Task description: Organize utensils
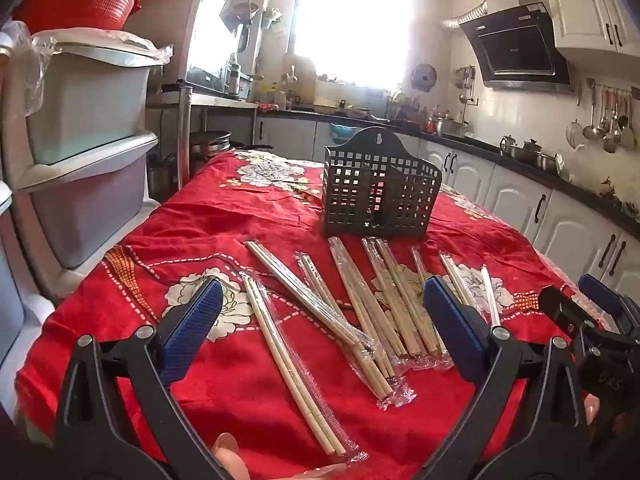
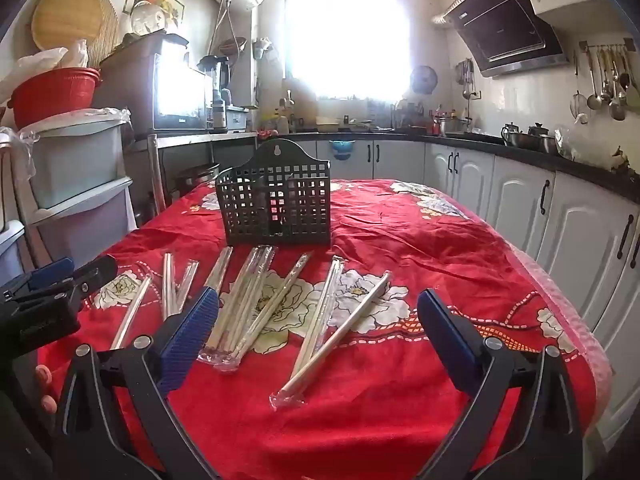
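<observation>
Several pairs of wooden chopsticks in clear plastic sleeves (image 1: 372,304) lie fanned out on the red flowered tablecloth (image 1: 224,216); they also show in the right wrist view (image 2: 256,300). A dark perforated utensil holder (image 1: 380,192) stands upright behind them, empty as far as I can see; it also shows in the right wrist view (image 2: 276,200). My left gripper (image 1: 320,316) is open above the near chopsticks, holding nothing. My right gripper (image 2: 316,324) is open above the right-hand chopsticks, holding nothing. Each gripper shows at the edge of the other's view, the right one (image 1: 592,312) and the left one (image 2: 56,284).
Stacked plastic drawers (image 1: 88,152) with a red basket (image 1: 80,0) on top stand at the table's left. White kitchen cabinets (image 2: 560,220) and a dark counter run along the right. The cloth behind and right of the holder is bare (image 2: 420,232).
</observation>
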`<state>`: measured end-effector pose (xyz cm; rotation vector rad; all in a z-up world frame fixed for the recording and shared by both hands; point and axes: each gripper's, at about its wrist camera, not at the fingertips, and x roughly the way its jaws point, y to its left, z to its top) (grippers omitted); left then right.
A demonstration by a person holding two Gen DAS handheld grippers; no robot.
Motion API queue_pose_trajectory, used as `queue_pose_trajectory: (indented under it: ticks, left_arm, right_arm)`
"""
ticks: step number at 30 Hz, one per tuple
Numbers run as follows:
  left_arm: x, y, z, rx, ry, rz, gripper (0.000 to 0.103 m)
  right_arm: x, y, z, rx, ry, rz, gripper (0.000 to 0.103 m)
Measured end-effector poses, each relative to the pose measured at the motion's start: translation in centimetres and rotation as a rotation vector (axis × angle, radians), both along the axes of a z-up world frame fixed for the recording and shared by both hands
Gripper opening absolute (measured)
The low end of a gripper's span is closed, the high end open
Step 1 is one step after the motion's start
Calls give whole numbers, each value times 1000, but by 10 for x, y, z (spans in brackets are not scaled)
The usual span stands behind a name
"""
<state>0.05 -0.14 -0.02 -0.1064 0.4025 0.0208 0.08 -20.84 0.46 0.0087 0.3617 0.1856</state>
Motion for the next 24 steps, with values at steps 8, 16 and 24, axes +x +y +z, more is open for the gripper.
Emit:
queue_pose_trajectory:
  ticks: [8,16,24]
  left_arm:
    - [9,-2,1,-8,7,-2,93]
    - [2,-1,2,-10,-17,-3,93]
    - [-2,-1,5,-10,-19,-1,93]
  right_arm:
    - [-2,-1,1,-2,-21,-6,97]
    - [-3,-2,3,-1,-20,-2,97]
    - [-3,-1,2,1,-24,-2,97]
